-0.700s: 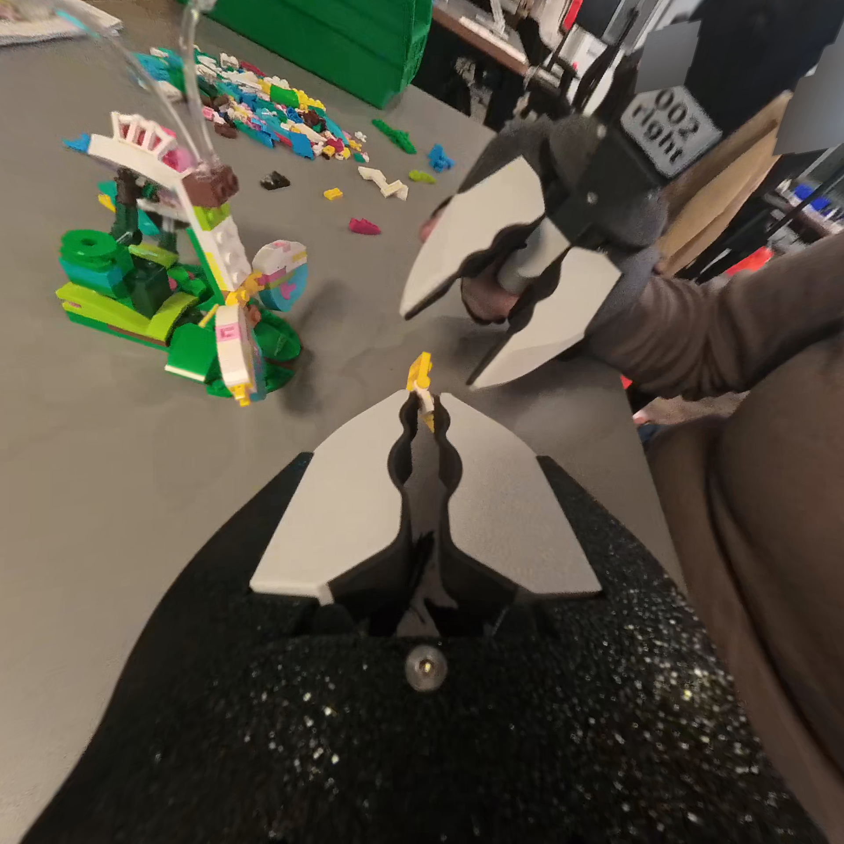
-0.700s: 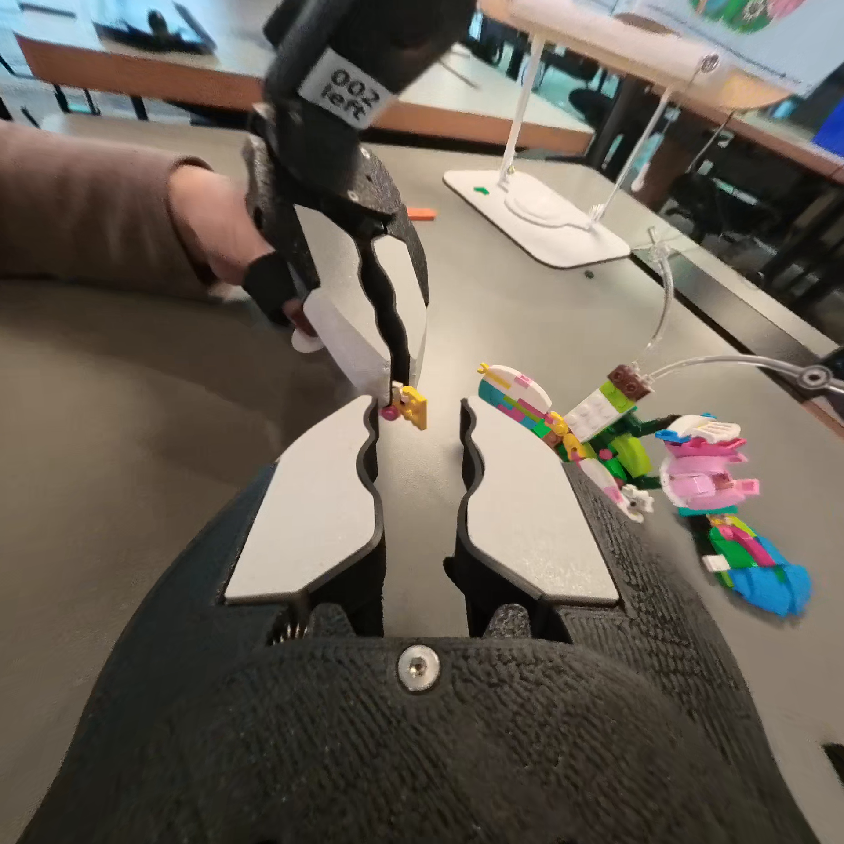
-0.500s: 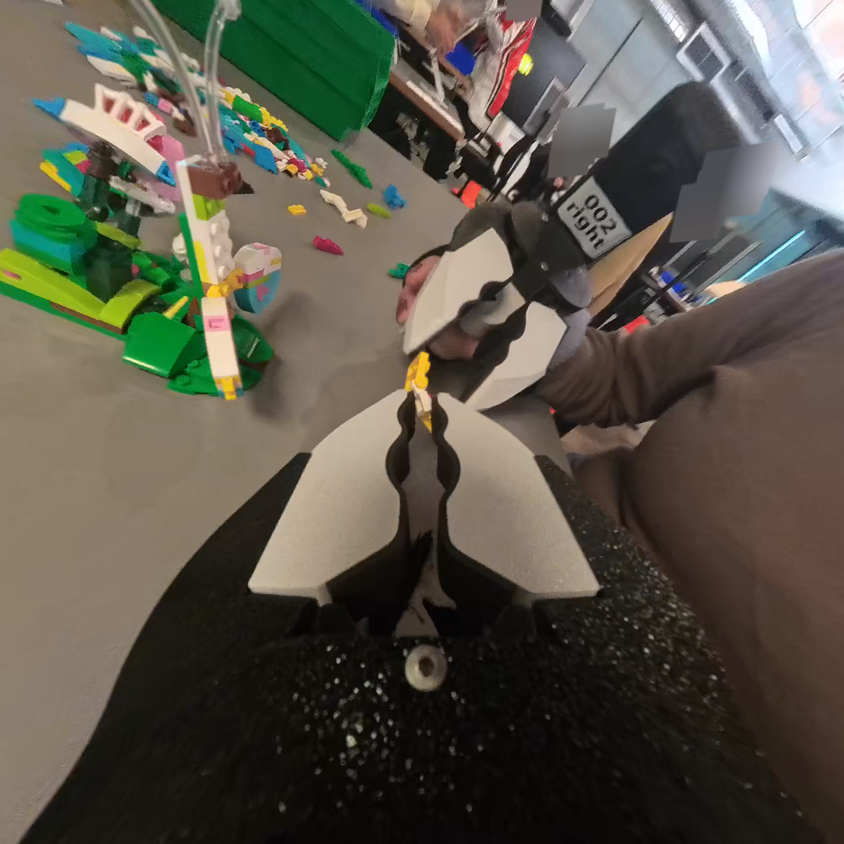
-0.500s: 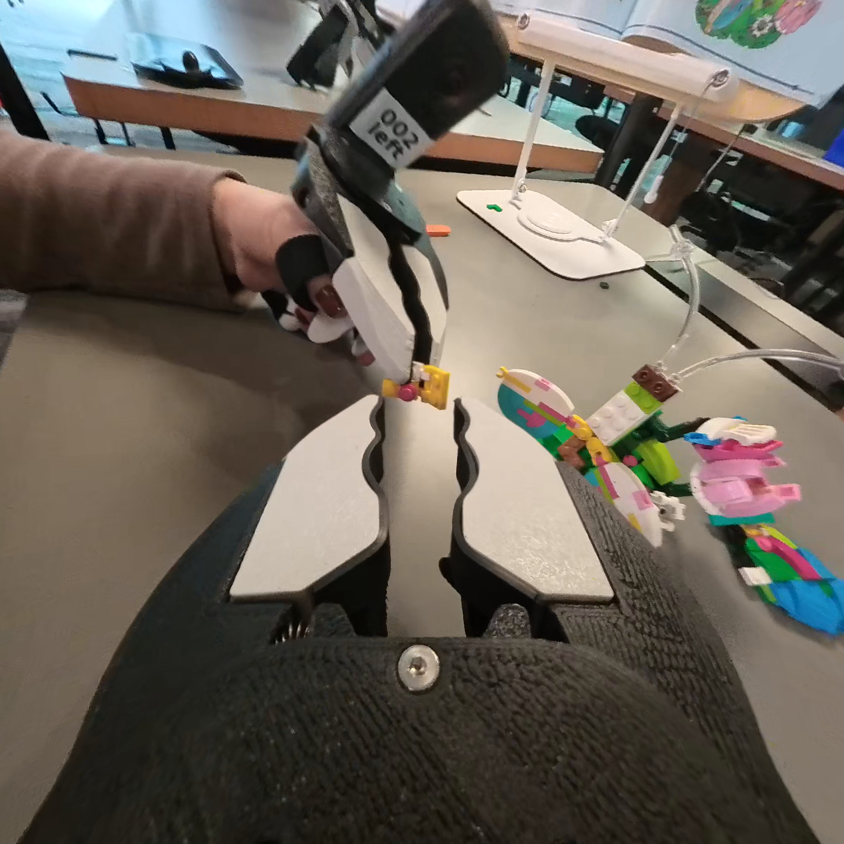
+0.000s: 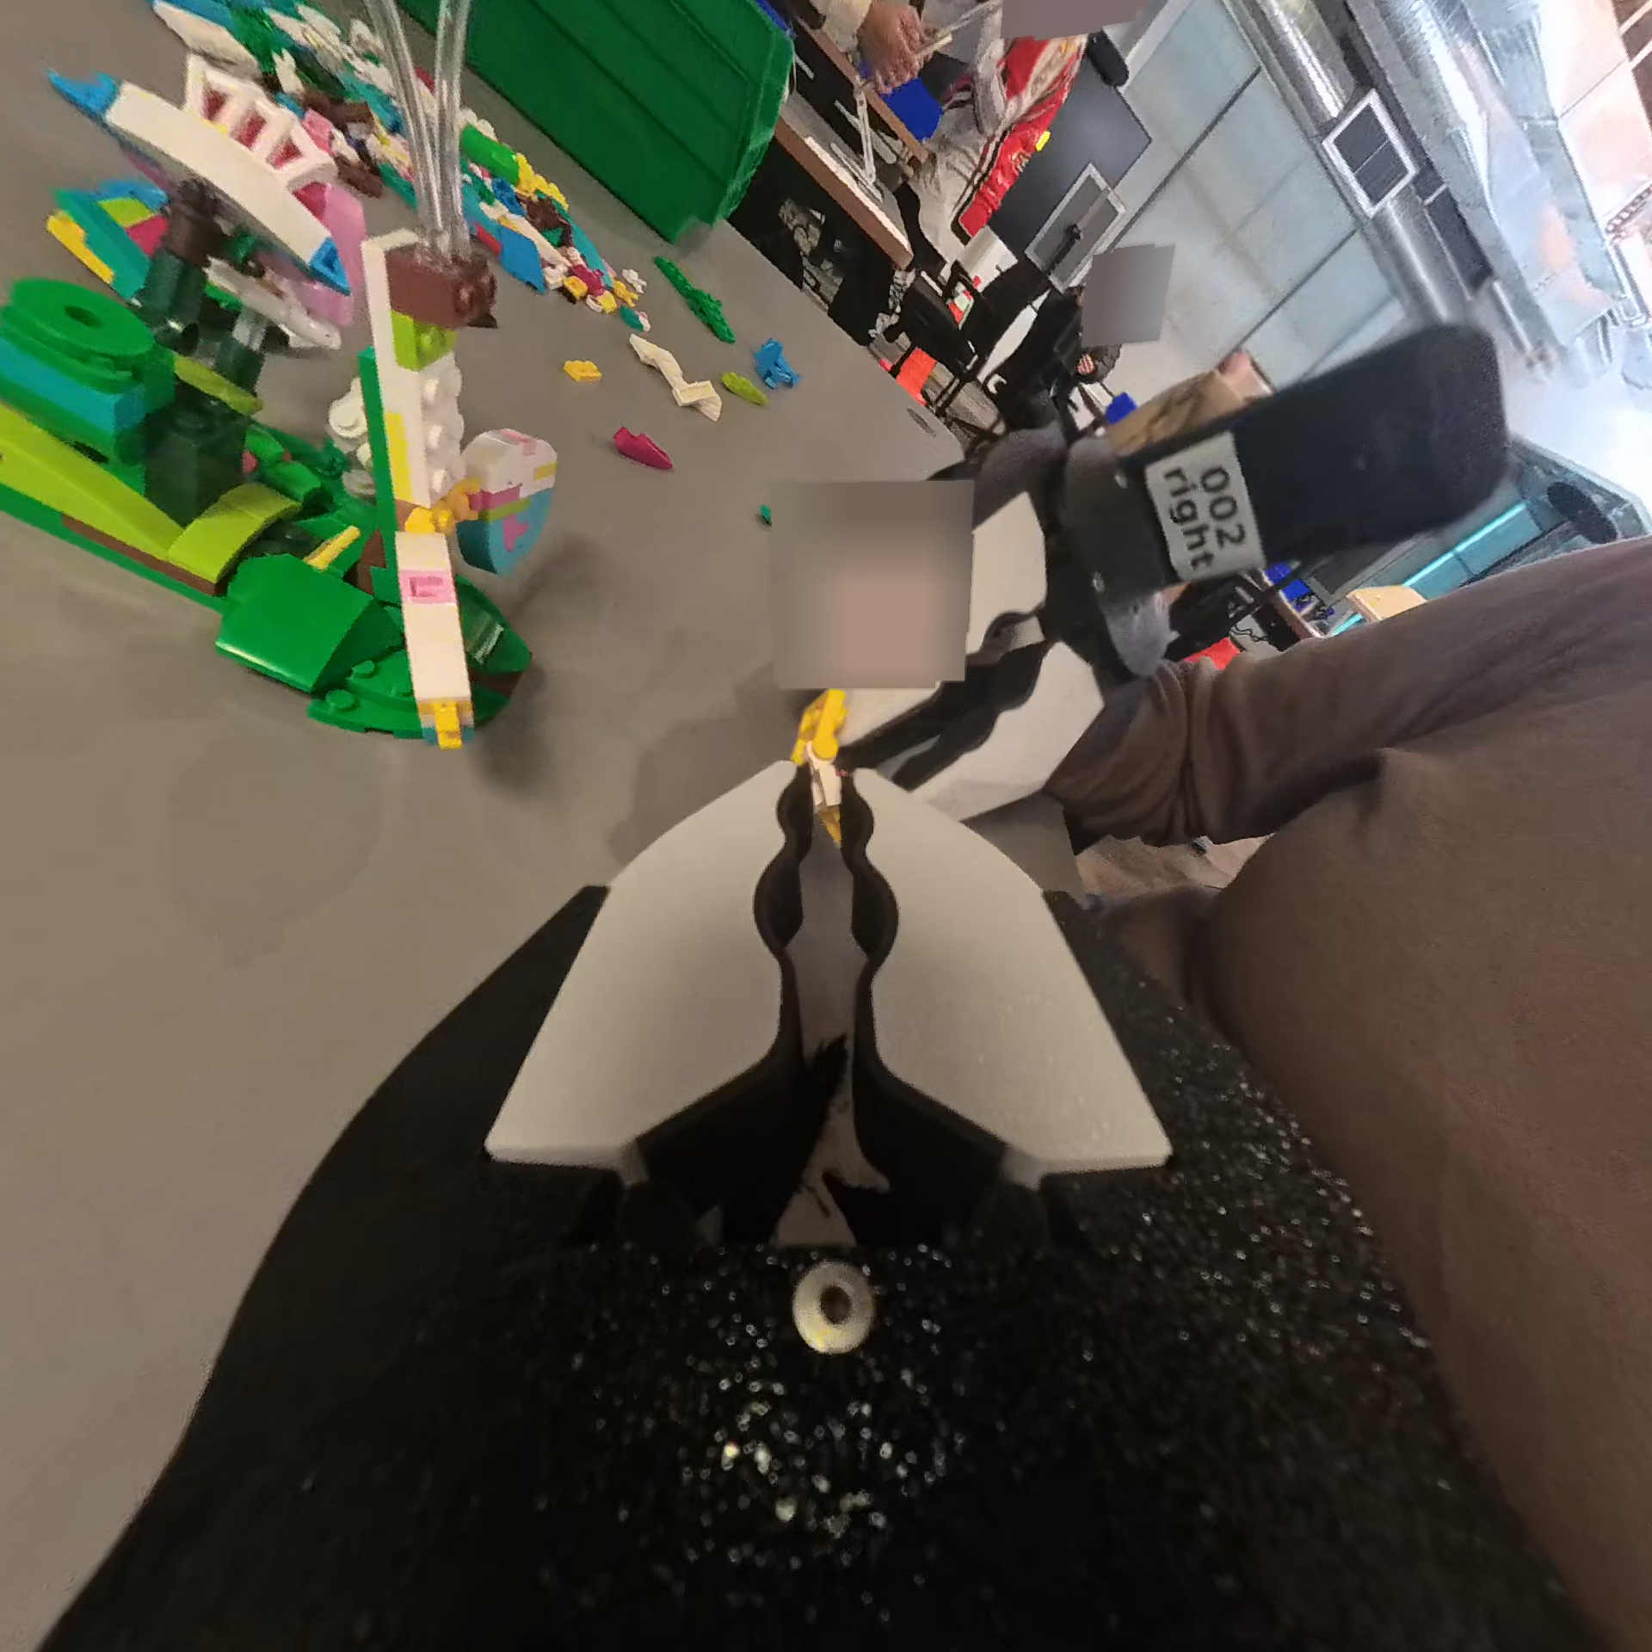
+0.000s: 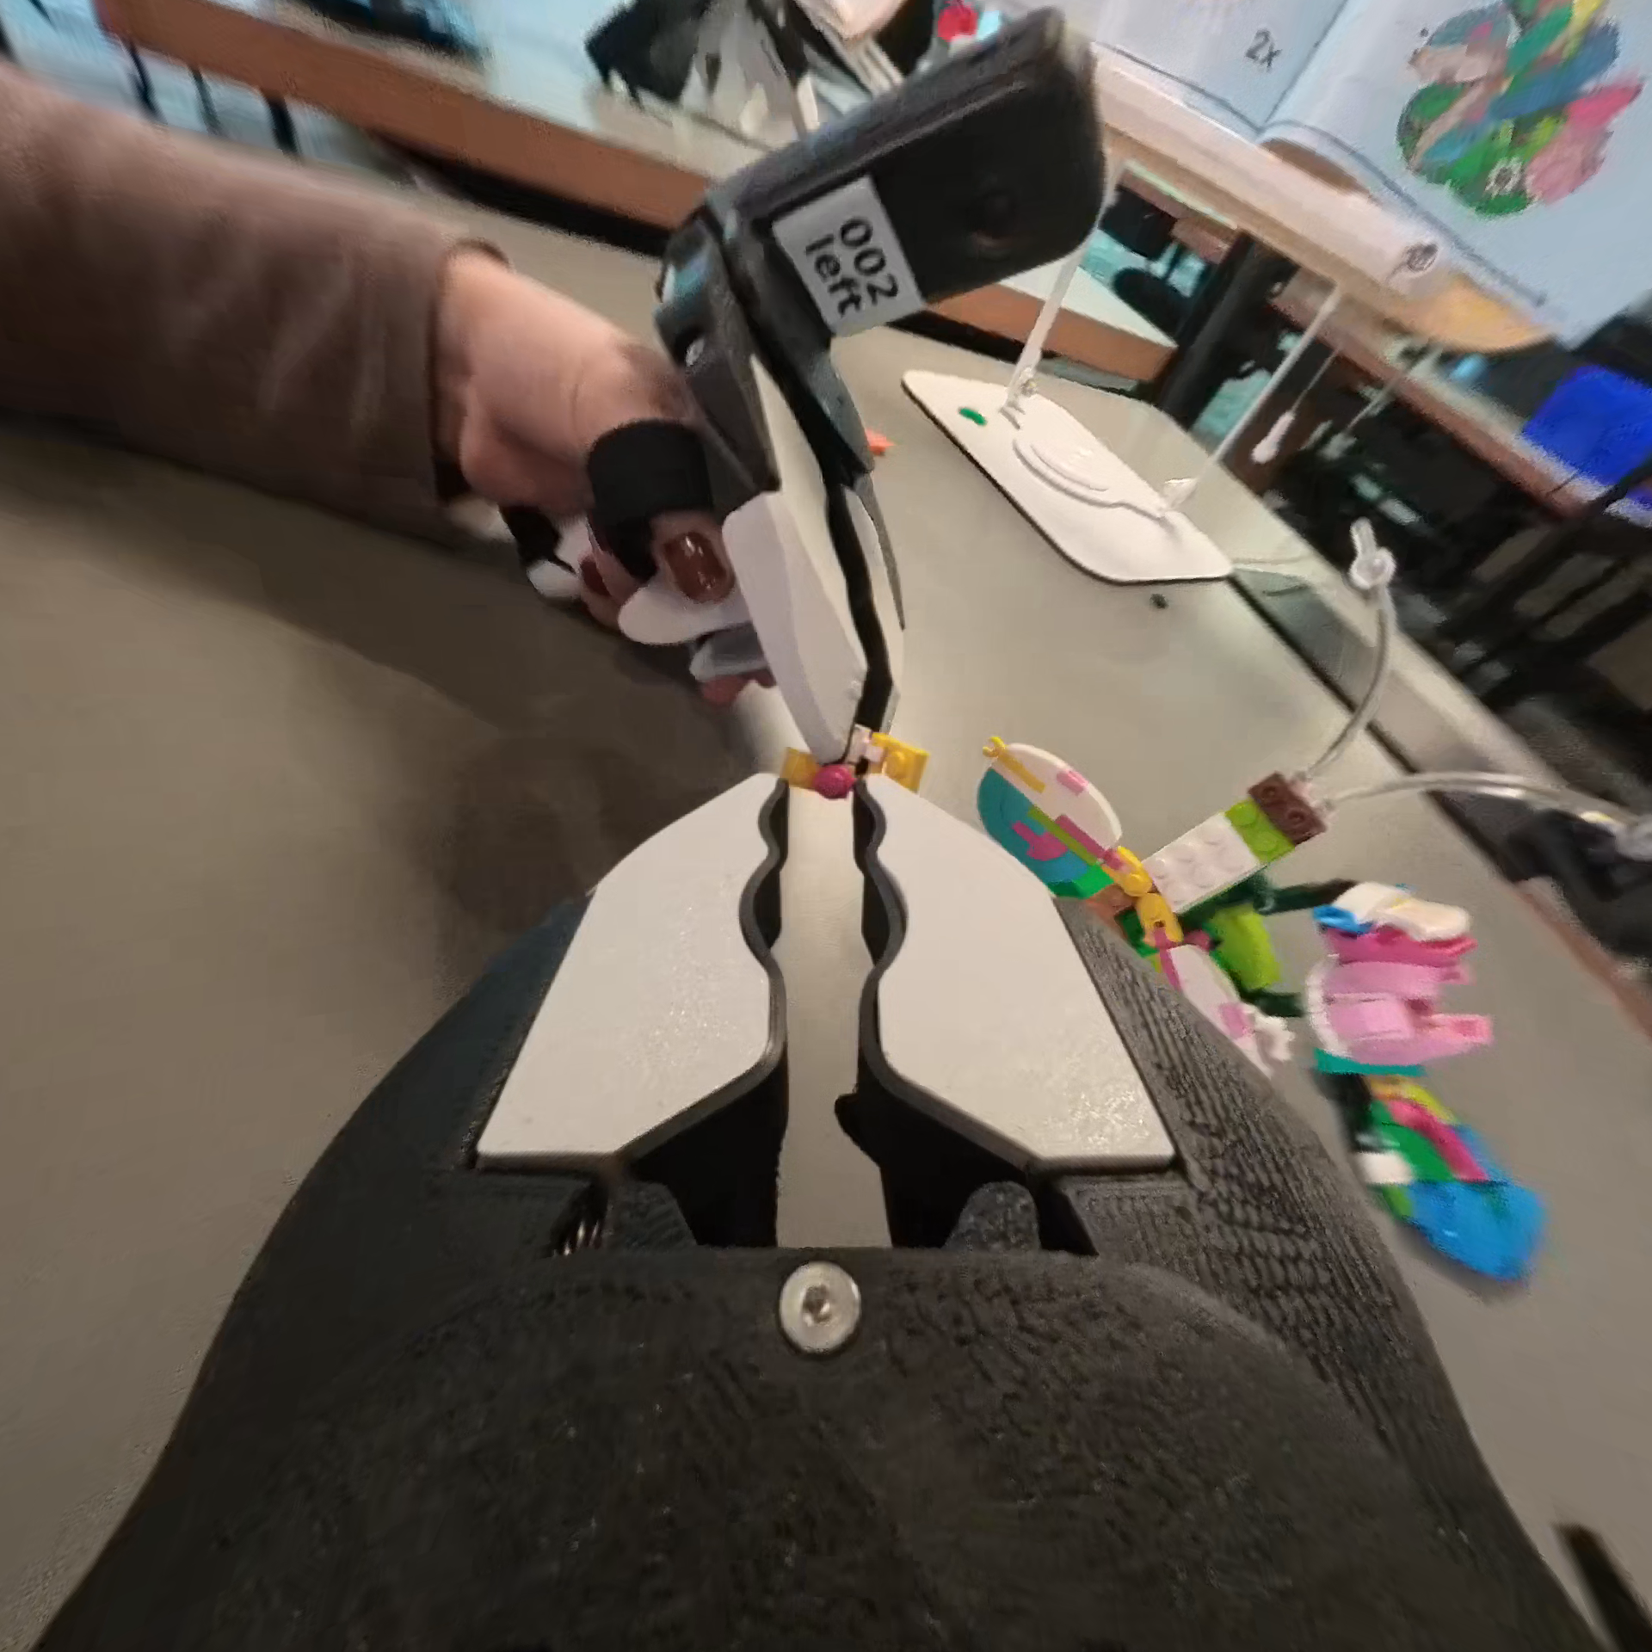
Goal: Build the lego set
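My left gripper (image 5: pixel 821 771) is shut on a small yellow and white lego piece (image 5: pixel 822 726) and holds it up above the grey table (image 5: pixel 268 894). In the right wrist view the same piece (image 6: pixel 898 762) has a pink stud (image 6: pixel 833 779) hanging under the left gripper's fingertips (image 6: pixel 836 715). My right gripper (image 6: pixel 818 788) faces it. Its jaws stand a narrow gap apart, with the pink stud between the tips. The built lego model (image 5: pixel 268 501), green base with a white and pink butterfly, stands at the left. It also shows in the right wrist view (image 6: pixel 1189 876).
A pile of loose bricks (image 5: pixel 536 232) lies behind the model, before a green bin (image 5: pixel 626 98). Stray pieces (image 5: pixel 642 447) lie nearer. A white stand base (image 6: pixel 1064 474) with clear rods sits on the far table. The person's brown sleeves (image 5: pixel 1341 715) are close on the right. Both grippers' tips are close together, under 4 cm apart.
The right gripper's jaws have narrowed from wide open to a slim gap around the pink stud. Both grippers have come together and lifted, and the left one now points more steeply down.
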{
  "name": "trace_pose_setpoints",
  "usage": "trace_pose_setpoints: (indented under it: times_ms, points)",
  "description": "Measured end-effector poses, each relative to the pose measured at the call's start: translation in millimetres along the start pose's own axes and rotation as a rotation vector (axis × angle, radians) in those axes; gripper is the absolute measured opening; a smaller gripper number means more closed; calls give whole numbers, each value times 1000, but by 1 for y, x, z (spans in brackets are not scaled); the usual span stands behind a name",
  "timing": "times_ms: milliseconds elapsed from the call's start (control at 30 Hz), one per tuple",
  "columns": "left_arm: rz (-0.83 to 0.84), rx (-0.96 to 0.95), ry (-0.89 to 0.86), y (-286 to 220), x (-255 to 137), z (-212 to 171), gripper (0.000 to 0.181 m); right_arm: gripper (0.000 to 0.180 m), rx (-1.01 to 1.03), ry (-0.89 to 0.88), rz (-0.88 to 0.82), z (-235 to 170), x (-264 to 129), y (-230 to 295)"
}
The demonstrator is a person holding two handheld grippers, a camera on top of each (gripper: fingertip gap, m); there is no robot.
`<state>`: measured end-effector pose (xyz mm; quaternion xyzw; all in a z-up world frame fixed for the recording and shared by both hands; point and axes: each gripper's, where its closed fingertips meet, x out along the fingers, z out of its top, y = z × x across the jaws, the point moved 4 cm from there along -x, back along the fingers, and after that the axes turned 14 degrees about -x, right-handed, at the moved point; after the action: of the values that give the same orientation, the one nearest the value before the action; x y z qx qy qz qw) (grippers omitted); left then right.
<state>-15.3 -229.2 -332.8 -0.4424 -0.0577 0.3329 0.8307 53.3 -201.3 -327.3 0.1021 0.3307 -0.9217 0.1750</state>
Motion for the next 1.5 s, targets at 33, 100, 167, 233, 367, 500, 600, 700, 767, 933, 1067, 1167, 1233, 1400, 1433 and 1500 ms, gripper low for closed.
trace_pose_setpoints:
  times_ms: [33, 100, 167, 233, 367, 500, 600, 700, 767, 933, 1067, 1167, 1233, 1400, 1433, 1500]
  points:
    - [6, -11, 7, 0, 1, -1, 6, 11, -66, 26, -20, 0, 2, 2]
    - [6, -33, 22, 1, 2, -3, 6, 10, -186, 65, -56, 0, 3, 6]
    - [-14, -66, 37, 1, 2, -4, 6, 10, -277, 91, -77, 0, 4, 8]
    - [-41, -112, 57, 0, 2, -6, 6, 9, -330, 96, -76, 2, 4, 10]
    - [-83, -154, 75, -2, 2, -9, 6, 6, -419, 115, -85, 5, 3, 14]
    - [-101, -130, 79, -5, 1, -9, 6, 5, -299, 88, -47, 8, 1, 13]
    - [-120, -100, 75, -8, 0, -9, 6, 5, -117, 7, 24, 9, -1, 9]
    - [-118, -74, 84, -9, 1, -10, 6, 4, 85, -65, 122, 7, -3, 7]
    - [-112, -62, 81, -9, 1, -10, 6, 4, 171, -89, 164, 6, -3, 5]
    - [-116, -24, 68, -11, 1, -8, 7, 4, 289, -126, 215, 7, -4, 2]
    - [-116, 12, 59, -13, 2, -8, 7, 4, 372, -152, 253, 7, -5, 1]
    - [-124, 32, 53, -14, 2, -8, 7, 4, 414, -174, 276, 7, -6, 0]
    - [-143, 40, 53, -17, 2, -8, 7, 3, 445, -204, 299, 9, -7, -1]
    - [-183, 30, 49, -20, 2, -8, 7, 3, 476, -254, 336, 11, -10, -1]
    - [-189, 23, 50, -20, 2, -8, 7, 3, 472, -258, 338, 11, -10, -1]
    - [-192, 13, 42, -20, 2, -7, 7, 3, 465, -258, 327, 11, -11, -2]
